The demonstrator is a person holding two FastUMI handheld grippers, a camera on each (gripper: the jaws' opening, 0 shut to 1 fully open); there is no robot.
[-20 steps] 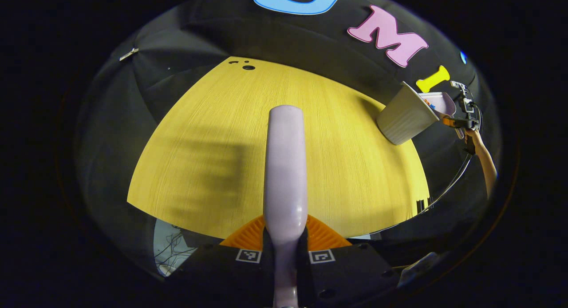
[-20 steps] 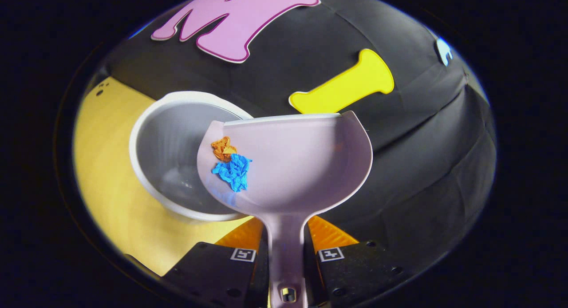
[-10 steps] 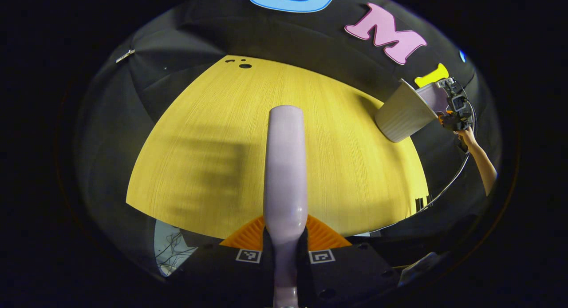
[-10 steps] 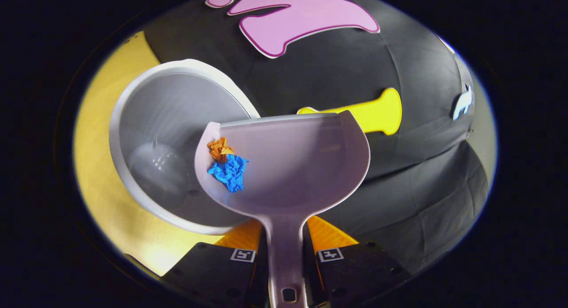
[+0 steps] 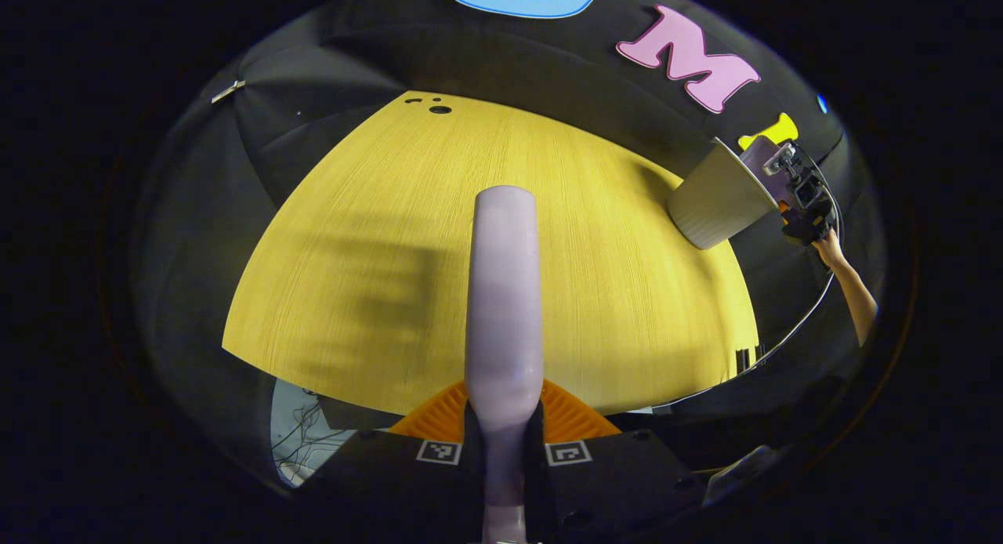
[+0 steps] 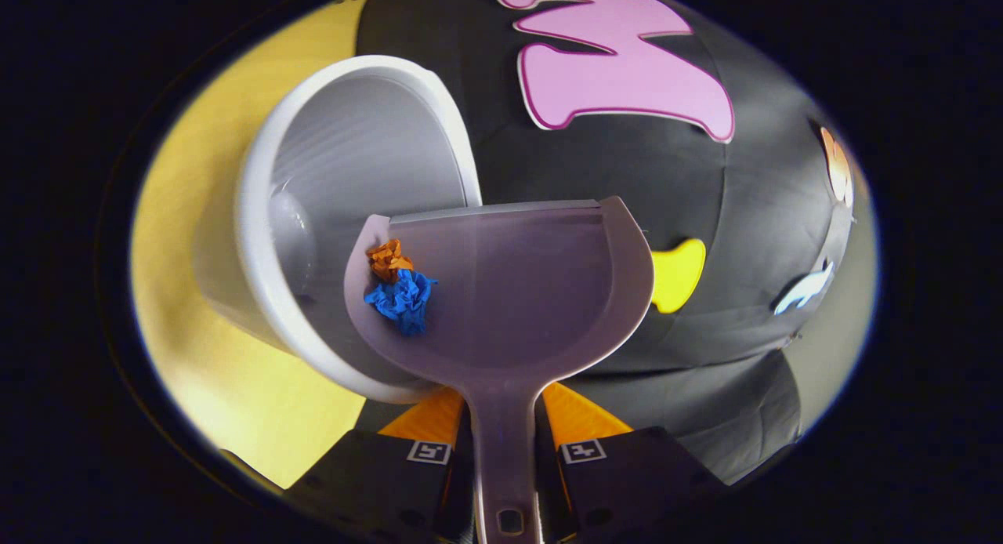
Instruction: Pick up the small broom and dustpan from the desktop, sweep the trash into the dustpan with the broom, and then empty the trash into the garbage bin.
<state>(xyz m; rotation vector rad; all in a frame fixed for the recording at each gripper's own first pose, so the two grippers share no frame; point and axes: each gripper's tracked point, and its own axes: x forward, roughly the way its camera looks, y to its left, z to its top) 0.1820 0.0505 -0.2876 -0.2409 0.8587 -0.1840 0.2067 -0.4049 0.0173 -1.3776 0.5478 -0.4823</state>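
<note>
In the right gripper view my right gripper (image 6: pixel 503 418) is shut on the handle of the pale lilac dustpan (image 6: pixel 517 293). The pan is rolled toward its left side and hangs over the rim of the white garbage bin (image 6: pixel 345 160). An orange paper scrap (image 6: pixel 388 258) and a blue paper scrap (image 6: pixel 401 299) lie against the pan's left wall. In the left gripper view my left gripper (image 5: pixel 503 422) is shut on the pale lilac broom (image 5: pixel 504 293), held above the yellow desktop (image 5: pixel 376 238). Its bristles are hidden. Far right there stand the bin (image 5: pixel 717 203), the dustpan (image 5: pixel 766 168) and the right gripper (image 5: pixel 803 203).
The booth's black cloth wall rises close behind the bin. A hand and forearm (image 5: pixel 850 281) hold the right gripper, with a cable trailing below. The desktop's far corner has small round holes (image 5: pixel 439 109). Past the desk's near edge lies floor with cables (image 5: pixel 302 438).
The right gripper has rolled the dustpan further toward the bin, and the bin's opening now looks more side-on. The scraps stay against the pan's left wall. The broom has barely moved.
</note>
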